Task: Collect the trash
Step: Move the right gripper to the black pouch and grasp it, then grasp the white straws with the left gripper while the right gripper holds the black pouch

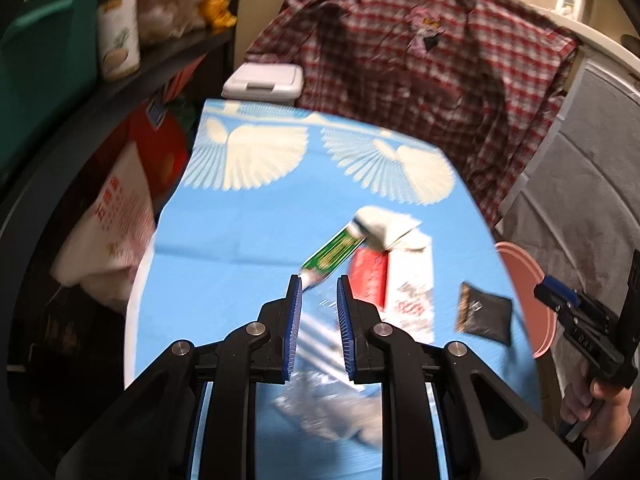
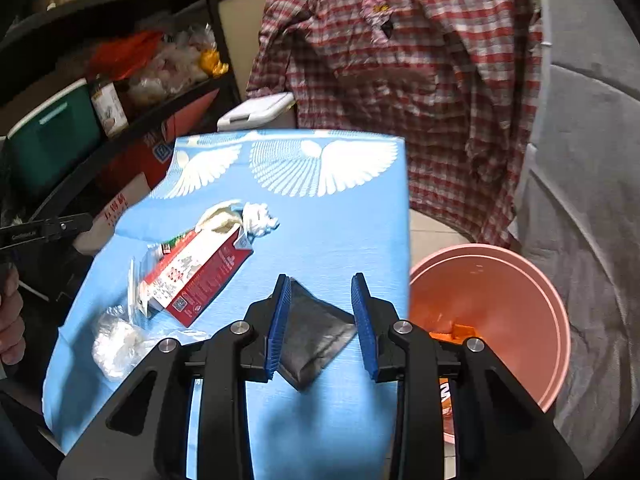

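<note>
Most trash still lies on the blue bench (image 2: pixel 340 208): a carton (image 2: pixel 200 276), crumpled clear plastic (image 2: pixel 116 340) and a black pouch (image 2: pixel 316 332). The right claw (image 2: pixel 322 320) hangs spread around the pouch; the left claw (image 1: pixel 318 316), narrowly parted, pinches nothing. The pink bin (image 2: pixel 520 320) at right holds orange scraps.

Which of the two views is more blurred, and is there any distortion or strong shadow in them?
Left wrist view: motion blur smears the green tube, the carton and the clear plastic wrap; fisheye bends the blue tablecloth edges. Right wrist view: sharper, carton print partly legible; the right gripper throws a soft shadow on the cloth; the pink bin is evenly lit, without glare.
</note>
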### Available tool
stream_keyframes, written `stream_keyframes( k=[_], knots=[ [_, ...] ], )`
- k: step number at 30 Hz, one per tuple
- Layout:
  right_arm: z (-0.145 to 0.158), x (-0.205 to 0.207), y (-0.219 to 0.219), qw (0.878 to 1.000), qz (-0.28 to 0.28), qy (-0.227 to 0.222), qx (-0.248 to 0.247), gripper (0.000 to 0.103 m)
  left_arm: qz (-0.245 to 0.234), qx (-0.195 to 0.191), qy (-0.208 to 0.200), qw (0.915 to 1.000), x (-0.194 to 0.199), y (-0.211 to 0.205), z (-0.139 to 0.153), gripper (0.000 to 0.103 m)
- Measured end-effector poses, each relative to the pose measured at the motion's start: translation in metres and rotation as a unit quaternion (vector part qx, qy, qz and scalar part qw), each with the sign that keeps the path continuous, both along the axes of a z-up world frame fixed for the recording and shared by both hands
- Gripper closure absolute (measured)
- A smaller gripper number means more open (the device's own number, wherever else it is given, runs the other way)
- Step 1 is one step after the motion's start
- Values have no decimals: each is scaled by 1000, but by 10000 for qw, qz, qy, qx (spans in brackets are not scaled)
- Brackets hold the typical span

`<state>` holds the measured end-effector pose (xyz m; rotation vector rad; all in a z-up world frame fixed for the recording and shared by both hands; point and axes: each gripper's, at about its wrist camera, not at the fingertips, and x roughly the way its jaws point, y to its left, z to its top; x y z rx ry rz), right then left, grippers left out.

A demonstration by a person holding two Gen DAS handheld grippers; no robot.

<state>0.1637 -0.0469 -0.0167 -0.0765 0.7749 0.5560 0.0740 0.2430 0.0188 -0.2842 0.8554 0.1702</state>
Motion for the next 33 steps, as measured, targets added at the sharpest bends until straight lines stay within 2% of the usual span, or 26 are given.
stream_keyframes(
  k=[1, 3, 8, 9, 12, 16, 22, 26, 28, 29, 33],
  knots=[
    [-6, 3, 6, 9999, 72, 53, -72, 57, -16, -29, 76, 10000, -1, 4, -6, 85],
    [-13, 5, 13, 9996, 154, 110, -200, 52, -99, -116, 214, 9997, -2, 8, -16, 85],
    [-31, 15, 25, 9978, 368, 375, -411, 30, -296, -353, 440, 9980, 0, 9, -34, 84],
    [-35, 17, 28, 9973, 405, 388, -483, 29, -302, -466, 487, 9973, 2, 10, -38, 80],
    [-43, 19, 36, 9953, 552, 512, -610, 22, -289, -804, 595, 9946, 7, 14, -49, 46],
    [-53, 15, 44, 9917, 768, 542, -881, 17, -228, -1004, 766, 9917, 15, 15, -61, 37],
    [-60, 9, 50, 9871, 996, 473, -1157, 14, -153, -1365, 954, 9859, 24, 17, -77, 37],
    [-60, 8, 50, 9866, 1033, 445, -1186, 16, -252, -1305, 1101, 9850, 29, 10, -83, 37],
    [-60, 6, 52, 9856, 1098, 421, -1217, 21, -292, -1270, 1154, 9847, 31, 5, -85, 39],
    [-60, 4, 52, 9850, 1140, 401, -1235, 24, -286, -1245, 1155, 9851, 31, 5, -85, 41],
    [-57, -3, 53, 9821, 1323, 301, -1310, 39, -239, -1213, 1100, 9862, 30, 8, -81, 63]
  ],
)
